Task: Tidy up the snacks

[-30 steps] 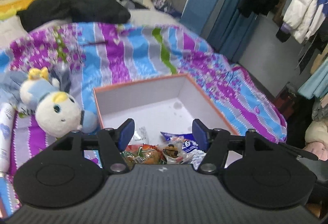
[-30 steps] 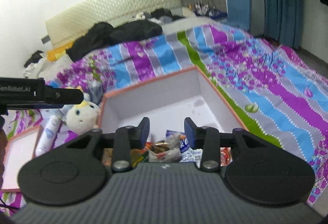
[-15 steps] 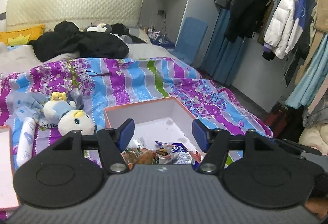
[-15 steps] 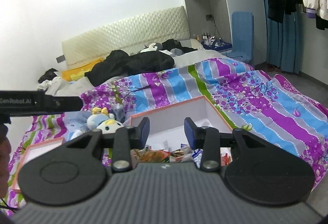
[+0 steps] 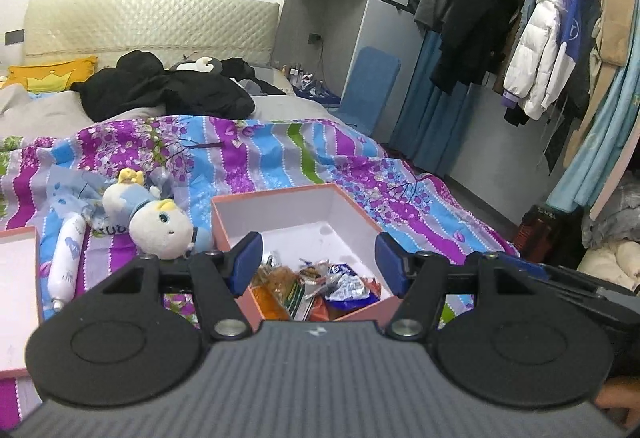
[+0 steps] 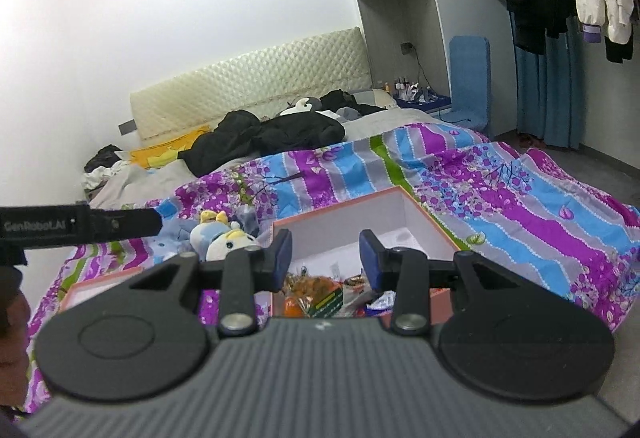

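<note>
Orange-rimmed box (image 5: 280,199) on striped quilt, snacks (image 5: 316,284) piled in near corner. Left gripper (image 5: 319,264) and right gripper (image 6: 325,258) both spread wide, empty, held above. Risk: crinkly wrappers slip from pinch; soft bedding lets box tilt.

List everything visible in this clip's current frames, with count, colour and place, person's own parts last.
box: 1, orange outside, white inside, open on the quilt
snack packets: several, mixed colours, heaped at the box's near end
box lid: 1, orange-rimmed, white, left edge
plush doll: 1, white and blue, left of box
tube: 1, white, left of doll
quilt: 1, purple-blue striped, on bed
black clothes: pile, near headboard
left tongs: open, empty, above the snacks
right tongs: open, empty
</note>
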Demonstrator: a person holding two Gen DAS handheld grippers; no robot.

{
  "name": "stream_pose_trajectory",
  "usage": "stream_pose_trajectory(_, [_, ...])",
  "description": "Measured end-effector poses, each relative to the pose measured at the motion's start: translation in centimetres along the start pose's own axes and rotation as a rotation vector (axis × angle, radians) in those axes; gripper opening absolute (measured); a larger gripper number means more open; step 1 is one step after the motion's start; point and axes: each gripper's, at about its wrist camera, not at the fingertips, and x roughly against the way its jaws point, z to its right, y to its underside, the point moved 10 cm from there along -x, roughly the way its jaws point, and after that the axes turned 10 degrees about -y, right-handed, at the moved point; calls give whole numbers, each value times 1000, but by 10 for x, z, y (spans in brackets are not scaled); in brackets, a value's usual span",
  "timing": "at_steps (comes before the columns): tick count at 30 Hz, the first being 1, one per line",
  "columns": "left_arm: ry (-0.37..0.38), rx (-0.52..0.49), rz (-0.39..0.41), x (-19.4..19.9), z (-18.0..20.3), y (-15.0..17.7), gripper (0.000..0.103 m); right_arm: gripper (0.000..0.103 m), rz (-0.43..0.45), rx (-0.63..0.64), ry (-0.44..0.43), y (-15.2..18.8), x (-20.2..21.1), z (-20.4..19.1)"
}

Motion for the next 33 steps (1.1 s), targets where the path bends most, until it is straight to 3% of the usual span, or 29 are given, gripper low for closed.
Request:
stream_pose_trajectory(9, [-32, -19, -32, 6, -7, 35, 68, 40, -11, 4, 25, 29, 12, 1])
stream_pose_trajectory(33, [-63, -12, -53, -20, -29, 67, 68, 40, -39, 13, 41, 65, -5, 3])
